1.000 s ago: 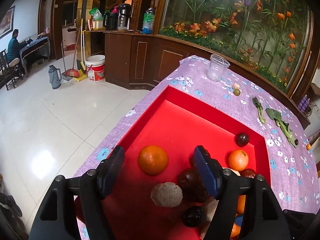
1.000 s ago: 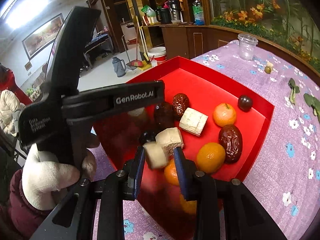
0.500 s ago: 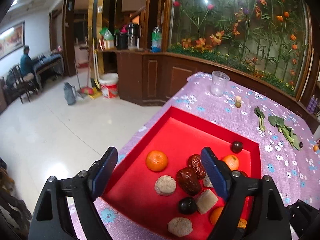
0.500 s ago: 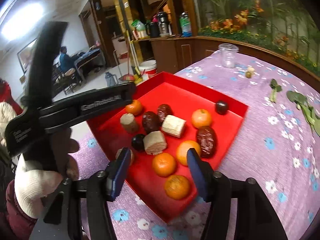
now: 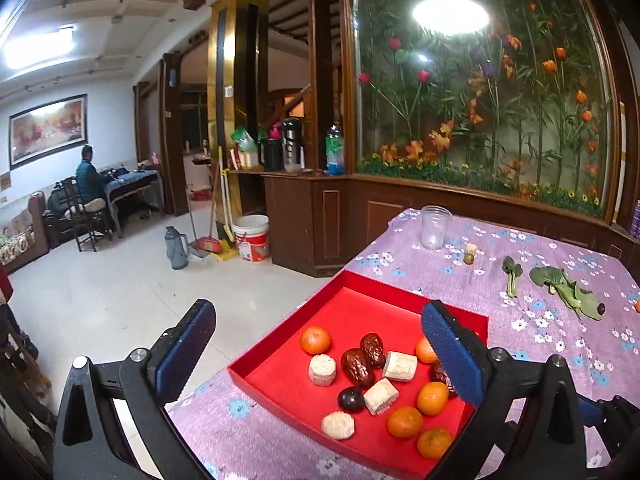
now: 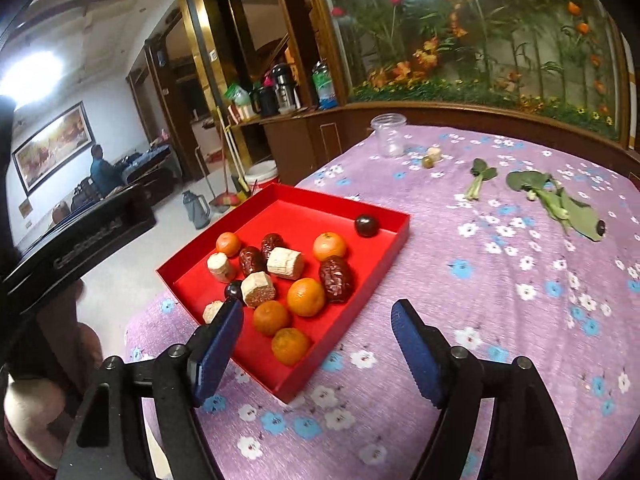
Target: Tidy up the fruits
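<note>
The red tray (image 6: 384, 240) lies on a table under a purple flowered cloth (image 6: 500, 320), left of centre in the right wrist view and at the lower middle of the left wrist view. All the sorted pieces sit loose inside it: five oranges (image 6: 306, 297), three wrinkled dark red dates (image 6: 336, 279), four pale cut chunks (image 6: 285, 263) and two dark round plums, one (image 6: 367, 225) alone near the tray's far right corner.

The left gripper (image 5: 320, 360) fills the bottom of its own frame; its jaws have just been opening and now stand spread wide, with nothing pinched between the blue pads (image 5: 450, 356) (the tray merely shows through the gap). The right gripper (image 6: 316, 354) has likewise just been opening its jaws, and they stand parted and bare over the tray's near corner and the cloth.

At the left edge of the right wrist view the black body of the other tool carries white lettering (image 6: 86, 247); it is blurred, but seems to read "GenRobot.AI". No other writing is legible.

Toward the upper right of the cloth lie a clear plastic jar (image 6: 389, 135), a small green fruit (image 6: 427, 162) touching a pale chunk, and leafy greens (image 6: 556, 200).
</note>
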`<state>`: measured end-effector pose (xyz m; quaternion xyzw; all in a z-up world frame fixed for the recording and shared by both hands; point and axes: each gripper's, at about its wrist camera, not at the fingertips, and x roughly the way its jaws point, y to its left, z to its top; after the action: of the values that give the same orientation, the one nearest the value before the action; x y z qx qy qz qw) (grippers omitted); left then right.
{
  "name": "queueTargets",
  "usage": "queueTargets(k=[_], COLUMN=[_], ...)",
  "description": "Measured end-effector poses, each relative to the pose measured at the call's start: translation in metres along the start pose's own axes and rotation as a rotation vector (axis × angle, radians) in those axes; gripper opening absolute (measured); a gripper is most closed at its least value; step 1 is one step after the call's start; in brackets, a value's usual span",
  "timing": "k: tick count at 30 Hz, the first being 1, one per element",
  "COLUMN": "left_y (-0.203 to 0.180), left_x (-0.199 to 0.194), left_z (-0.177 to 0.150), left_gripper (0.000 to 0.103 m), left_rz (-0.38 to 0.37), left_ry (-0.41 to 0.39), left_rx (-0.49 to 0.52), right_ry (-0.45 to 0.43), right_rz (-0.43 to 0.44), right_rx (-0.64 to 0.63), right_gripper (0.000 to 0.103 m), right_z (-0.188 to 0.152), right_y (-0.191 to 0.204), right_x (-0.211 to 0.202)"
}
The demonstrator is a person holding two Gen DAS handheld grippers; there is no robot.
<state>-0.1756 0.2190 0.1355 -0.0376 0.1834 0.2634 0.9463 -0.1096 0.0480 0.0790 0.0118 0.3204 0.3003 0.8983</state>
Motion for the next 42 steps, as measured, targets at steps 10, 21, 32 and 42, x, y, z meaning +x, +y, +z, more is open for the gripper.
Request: queueTargets(k=[10, 21, 32, 42], left_y=[-0.010, -0.018, -0.024, -0.024], left_x=[-0.013, -0.017, -0.003, 0.016], left_z=[-0.010, -0.021, -0.032, -0.044], left_gripper=[0.103, 0.103, 0.103, 0.103], left_rz=[-0.009, -0.029, -0.076, -0.127], left_ry=[0.073, 0.109, 0.174, 0.266], left_rx=[0.018, 0.052, 0.066, 0.046], right_ry=[-0.055, -0.048, -0.033, -0.001], right_rz=[-0.054, -0.082, -0.119, -0.176], right_rx=[-0.031, -0.054, -0.103, -0.137], right_gripper=[0.091, 0.092, 0.093, 0.093], right_z=[-0.014, -0.023, -0.030, -0.030], right_y=[-0.005, -0.004, 0.004, 0.005], right_x=[-0.024, -0.023, -0.015, -0.001])
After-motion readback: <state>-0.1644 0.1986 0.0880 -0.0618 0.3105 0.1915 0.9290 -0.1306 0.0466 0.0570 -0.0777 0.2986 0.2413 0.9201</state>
